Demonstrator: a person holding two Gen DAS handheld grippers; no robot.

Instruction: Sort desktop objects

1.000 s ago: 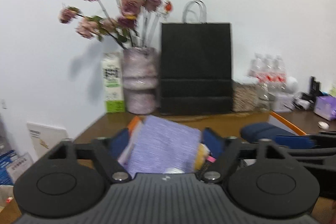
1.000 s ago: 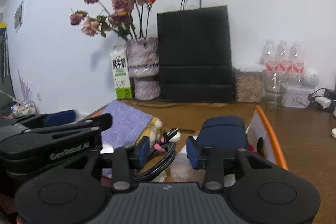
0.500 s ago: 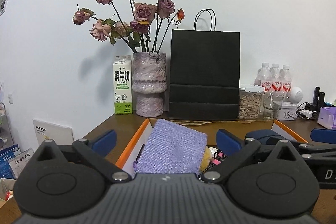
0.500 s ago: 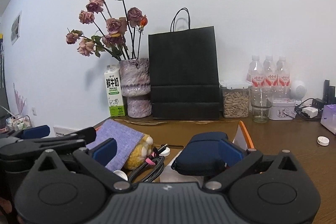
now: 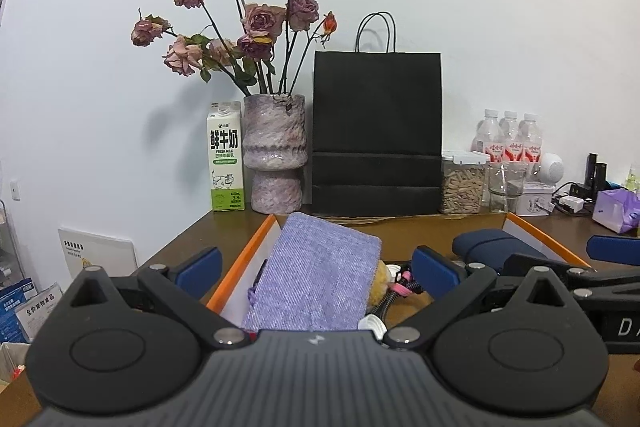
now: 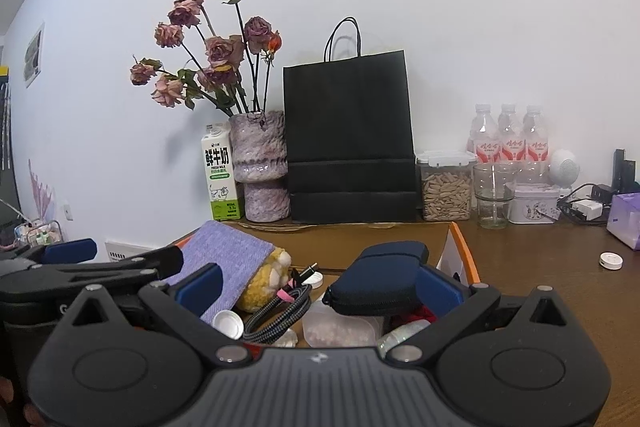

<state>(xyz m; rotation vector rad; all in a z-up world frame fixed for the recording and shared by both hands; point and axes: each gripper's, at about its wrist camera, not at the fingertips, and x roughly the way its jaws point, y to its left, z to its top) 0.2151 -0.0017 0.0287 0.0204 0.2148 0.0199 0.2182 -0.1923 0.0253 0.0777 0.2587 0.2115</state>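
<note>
Low in both frames, two wide-open grippers face a nearly full box.

Nearest the lens, the left gripper point(image 5: 316, 267) and right gripper point(image 6: 318, 285) both stand with jaws spread wide and nothing pressed between the blue pads. Just beyond them, the orange-rimmed white cardboard box point(image 6: 460, 247) holds a lilac woven fabric pouch point(image 5: 316, 279), a yellow plush toy point(image 6: 264, 285), a coiled black braided cable point(image 6: 280, 311), a dark navy zip case point(image 6: 384, 275) and a white bottle cap point(image 6: 228, 323). Sorting looks largely done. At right of the right-wrist frame, a small round white cap point(image 6: 611, 260) lies alone on the brown wooden desk point(image 6: 540, 267), perhaps left to collect. Farthest back, the black paper bag point(image 5: 376, 131) stands against the wall.
</note>
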